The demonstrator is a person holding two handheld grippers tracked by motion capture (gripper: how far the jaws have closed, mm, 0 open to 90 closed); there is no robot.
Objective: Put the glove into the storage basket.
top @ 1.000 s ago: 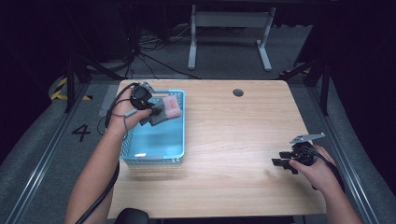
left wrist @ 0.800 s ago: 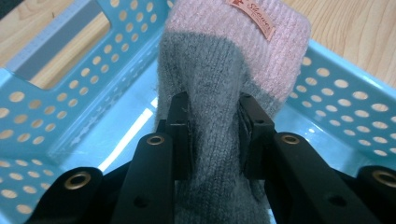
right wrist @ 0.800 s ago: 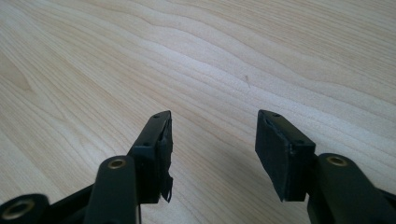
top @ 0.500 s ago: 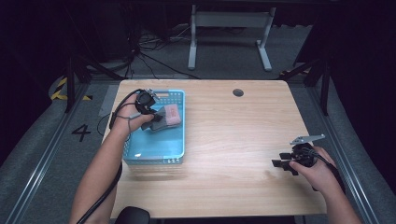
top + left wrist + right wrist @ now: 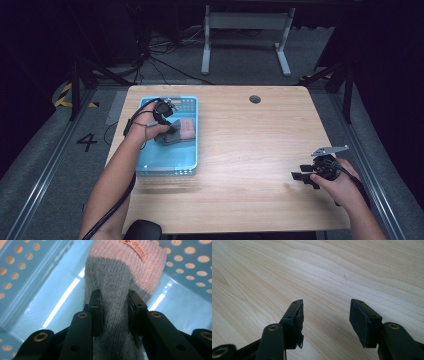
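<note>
Sock (image 5: 117, 290) lowered into blue basket (image 5: 172, 160), left gripper (image 5: 114, 312) still clamped, right gripper (image 5: 325, 320) unmoved

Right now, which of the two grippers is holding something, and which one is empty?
The left gripper is shut on the grey and pink sock inside the blue basket. The right gripper is open over bare table.

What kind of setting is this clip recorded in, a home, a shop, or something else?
Most likely a lab or recording studio, not a home: a bare wooden table on grey floor in a dark room, loose cables behind it, hazard tape and a painted number 4 on the floor.
</note>
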